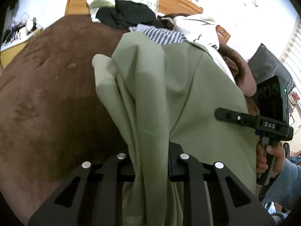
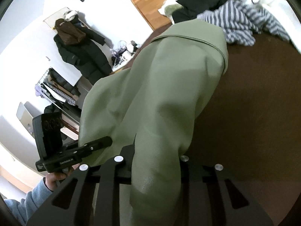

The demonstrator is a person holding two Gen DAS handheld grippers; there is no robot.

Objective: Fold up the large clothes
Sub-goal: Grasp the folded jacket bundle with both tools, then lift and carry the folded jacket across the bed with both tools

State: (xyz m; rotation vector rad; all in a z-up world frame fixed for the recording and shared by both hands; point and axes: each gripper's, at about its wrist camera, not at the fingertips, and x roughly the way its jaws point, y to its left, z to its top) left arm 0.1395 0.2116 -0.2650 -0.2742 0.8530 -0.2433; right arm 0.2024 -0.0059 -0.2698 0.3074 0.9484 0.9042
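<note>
A: Containers? Only a wire rack point(image 2: 56, 94) at the far left of the right wrist view, stuffed with folded items, too small to name. A dark coat point(image 2: 82, 56) hangs on the wall above it.

B: Left gripper point(image 1: 150, 167)?

A: Clamped on a bunched fold of the green garment point(image 1: 169, 94). Cloth fills the gap between the fingers, jaws nearly together. The garment hangs up off the brown blanket point(image 1: 47, 94), and a ribbed cuff point(image 1: 101, 69) pokes out on its left side.

B: Right gripper point(image 2: 154, 169)?

A: Same deal, pinched on the green garment point(image 2: 160, 94), a thick roll of cloth running between the fingers. From the left wrist view, one finger of the right gripper point(image 1: 235, 116) lies against the cloth, with the hand point(image 1: 270, 156) on the grip. The other finger is behind the fabric.

B: Hidden stuff?

A: Fingertips on both grippers are buried in cloth, so actual contact points can't be seen. The garment's lower edge is cut off by the frame. Behind it there's a pile: striped shirt point(image 2: 244, 24), black item point(image 2: 197, 1), white pieces, overlapping, shapes unclear. Part of the left gripper point(image 2: 75, 148) is behind the garment's edge.
</note>
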